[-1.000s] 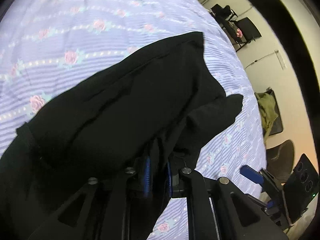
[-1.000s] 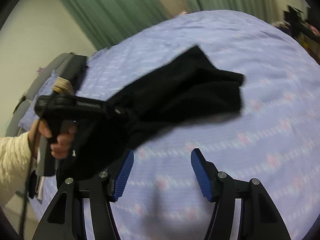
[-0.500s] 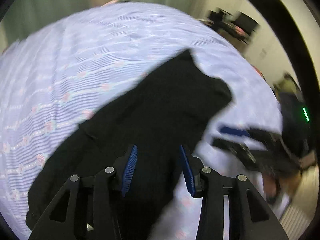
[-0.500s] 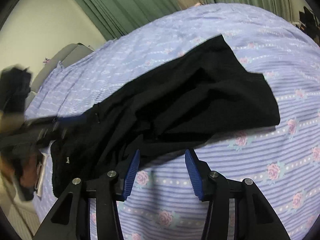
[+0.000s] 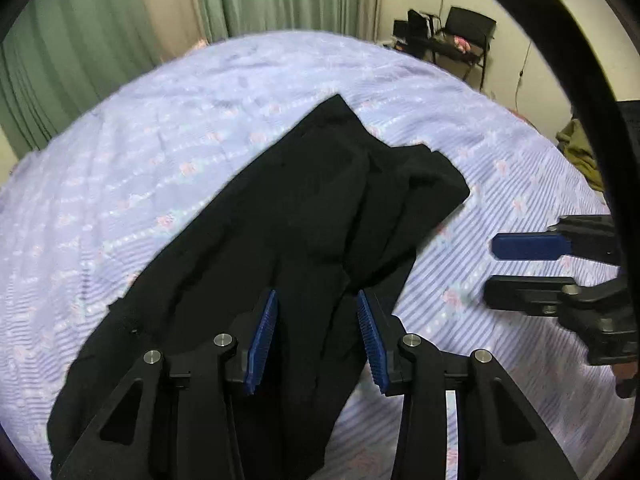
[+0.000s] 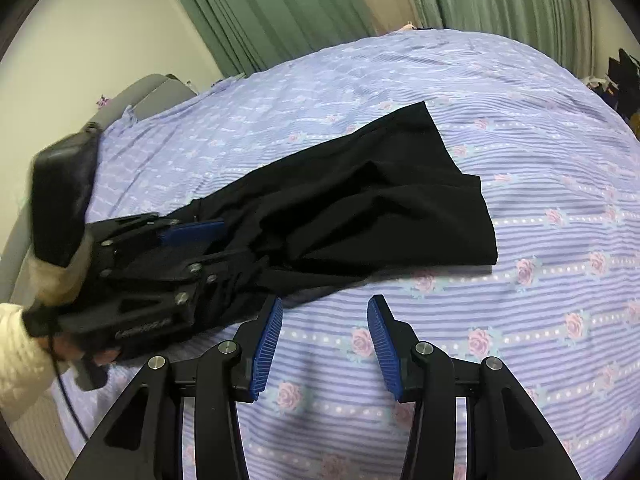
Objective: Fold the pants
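Now the black pants [image 5: 304,240] lie on the bed [image 5: 160,140], long axis running from 7 toward 1 o'clock. Nearer, the left gripper [image 5: 316,334] hovers spread over their near end, pinching nothing; the right gripper [image 6: 324,344], spread too, has just been closing over bare sheet.

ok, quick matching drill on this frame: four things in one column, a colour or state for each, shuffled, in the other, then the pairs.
Things:
1. pants
2. bedsheet
3. curtains
4. right gripper

Colour or state:
A. green
B. open over bare sheet, holding nothing
C. black, lying rumpled on the bed
D. lilac stripes with pink roses

Pairs: 1-C, 2-D, 3-A, 4-B
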Tool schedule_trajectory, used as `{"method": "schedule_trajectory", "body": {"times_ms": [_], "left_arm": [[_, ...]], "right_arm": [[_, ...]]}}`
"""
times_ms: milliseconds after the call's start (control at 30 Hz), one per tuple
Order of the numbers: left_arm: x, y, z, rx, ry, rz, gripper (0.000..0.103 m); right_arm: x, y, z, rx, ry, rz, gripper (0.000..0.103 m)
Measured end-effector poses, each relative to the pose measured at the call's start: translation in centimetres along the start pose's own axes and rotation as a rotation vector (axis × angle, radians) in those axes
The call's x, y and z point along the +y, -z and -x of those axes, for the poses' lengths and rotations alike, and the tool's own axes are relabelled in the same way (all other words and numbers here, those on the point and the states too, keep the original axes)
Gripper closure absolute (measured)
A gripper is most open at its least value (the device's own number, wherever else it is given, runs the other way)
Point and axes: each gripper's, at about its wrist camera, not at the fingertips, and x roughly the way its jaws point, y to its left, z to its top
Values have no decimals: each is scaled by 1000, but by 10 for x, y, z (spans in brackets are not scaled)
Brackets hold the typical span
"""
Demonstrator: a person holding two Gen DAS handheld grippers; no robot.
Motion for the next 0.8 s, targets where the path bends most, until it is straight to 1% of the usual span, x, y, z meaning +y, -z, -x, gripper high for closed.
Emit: {"method": "schedule_trajectory", "body": {"times_ms": [33, 67, 100, 133, 200, 233, 300, 400, 433, 500, 600, 700, 733, 800], "left_arm": [[2, 1, -8, 35, 7, -7, 74], [4, 3, -11, 59, 26, -5, 94], [10, 2, -10, 72, 46, 18, 97], [20, 0, -6, 70, 85, 69, 97], [40, -3, 9, 37, 160, 170, 97], [52, -4, 16, 23, 182, 218, 97], [70, -4, 24, 4, 209, 273, 97], [91, 0, 24, 14, 280, 344, 97], [94, -1, 22, 16, 289, 351, 97], [96, 2, 28, 10, 283, 334, 97], [94, 2, 29, 6, 312, 347, 97], [93, -1, 33, -1, 312, 307, 97], [91, 0, 34, 0, 320, 295, 97], [89, 3, 41, -4, 329, 263, 97]], "right_arm": [[0, 0, 0, -4, -7, -1, 57], [1, -1, -1, -3, -8, -1, 56], [2, -1, -3, -1, -9, 1, 56], [3, -3, -5, -2, -14, 4, 56], [7, -4, -6, -10, -35, 14, 57], [8, -6, -6, -17, -51, 20, 57], [13, -12, -9, -29, -86, 31, 57], [19, -25, -16, -44, -119, 44, 57], [22, -30, -19, -53, -138, 50, 57], [29, -39, -29, -52, -181, 70, 57], [41, -47, -49, 9, -222, 116, 57], [52, -50, -48, -8, -219, 199, 57], [54, -53, -47, -8, -231, 220, 57], [57, -59, -51, 24, -275, 253, 57]]}}
